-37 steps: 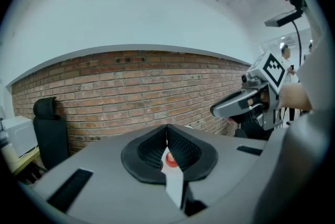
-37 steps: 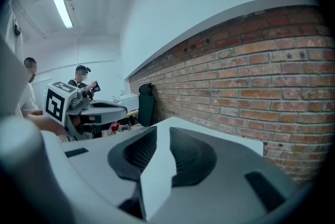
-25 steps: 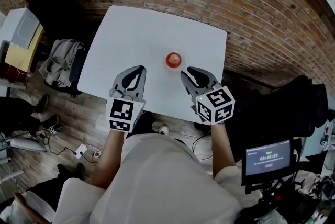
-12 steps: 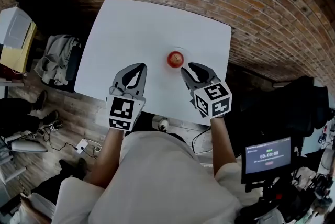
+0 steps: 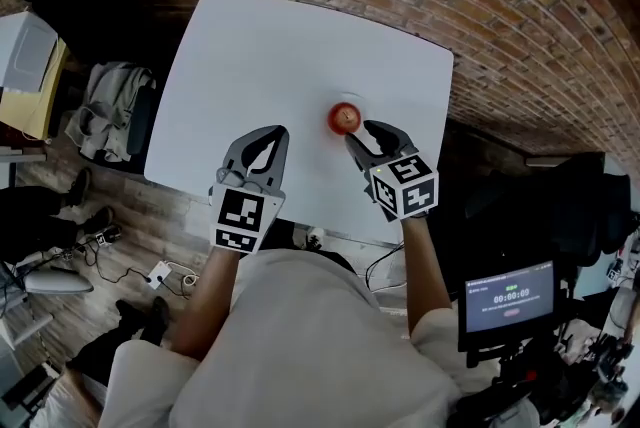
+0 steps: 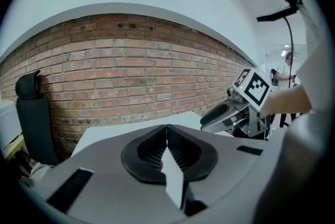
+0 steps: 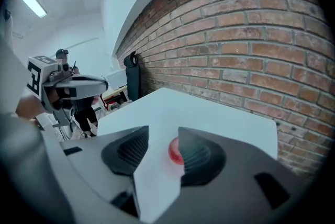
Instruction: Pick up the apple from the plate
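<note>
apple [image 5: 345, 117] sits on the white tabletop [image 5: 280, 46] toward the far right corner, with the plate [image 5: 346, 100] under it so pale that i can barely tell its rim from the surface.

right hand-held gripper [image 5: 362, 133] is the nearer one by a good margin. in the head view its tips are just short of the fruit, which lies at about 11 o'clock from them. the jaws have just been opening and stand apart, with nothing between them yet. looking along that hand-held gripper [image 7: 163, 131], i see the apple [image 7: 174, 150] ahead of the tips, off the middle of the gap toward 1 o'clock and half hidden behind the right-hand jaw. so the line of approach is a little off. i judge the tips need to drift toward that side before they go forward, or the right jaw will nudge the fruit instead of passing it.

the apple is round, so no long axis dictates how i turn my wrist. the pale dimple seems to face up.

left hand-held gripper [image 5: 278, 132] is over the near part of the tabletop with the apple well apart at about 2 o'clock. its jaws are closed tip to tip, holding nothing [image 6: 167, 126].
</note>
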The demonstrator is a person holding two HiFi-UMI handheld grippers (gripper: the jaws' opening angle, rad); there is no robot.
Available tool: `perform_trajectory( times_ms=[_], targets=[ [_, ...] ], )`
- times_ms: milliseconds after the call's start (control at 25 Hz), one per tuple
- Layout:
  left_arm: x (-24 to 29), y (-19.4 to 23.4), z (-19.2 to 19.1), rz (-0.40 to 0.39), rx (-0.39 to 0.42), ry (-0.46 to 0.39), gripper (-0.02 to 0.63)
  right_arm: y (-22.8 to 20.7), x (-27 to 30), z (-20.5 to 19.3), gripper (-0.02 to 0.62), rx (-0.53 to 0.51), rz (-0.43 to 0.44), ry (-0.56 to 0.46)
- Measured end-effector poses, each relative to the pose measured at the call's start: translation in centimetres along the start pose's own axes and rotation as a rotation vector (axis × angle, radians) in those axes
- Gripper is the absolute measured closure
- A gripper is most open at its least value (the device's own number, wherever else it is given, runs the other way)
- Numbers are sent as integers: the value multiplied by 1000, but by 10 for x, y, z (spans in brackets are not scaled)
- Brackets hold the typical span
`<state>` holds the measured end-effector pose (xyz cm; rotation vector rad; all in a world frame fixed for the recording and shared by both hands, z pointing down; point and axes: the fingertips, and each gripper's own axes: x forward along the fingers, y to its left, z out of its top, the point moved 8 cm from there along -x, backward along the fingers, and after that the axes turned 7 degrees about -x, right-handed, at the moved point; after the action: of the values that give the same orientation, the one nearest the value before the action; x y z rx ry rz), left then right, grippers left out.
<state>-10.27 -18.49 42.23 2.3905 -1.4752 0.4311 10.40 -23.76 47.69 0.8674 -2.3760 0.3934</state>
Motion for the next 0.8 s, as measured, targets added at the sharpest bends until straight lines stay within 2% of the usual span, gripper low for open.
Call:
perform_trajectory(
  times_ms=[560, 800],
  targets=[
    [10, 15, -12, -17, -18, 53, 600, -12, 36, -16, 400, 9, 4, 84],
    [16, 19, -15, -29, -23, 63, 600, -15, 48, -22, 348, -8, 13, 123]
  ],
)
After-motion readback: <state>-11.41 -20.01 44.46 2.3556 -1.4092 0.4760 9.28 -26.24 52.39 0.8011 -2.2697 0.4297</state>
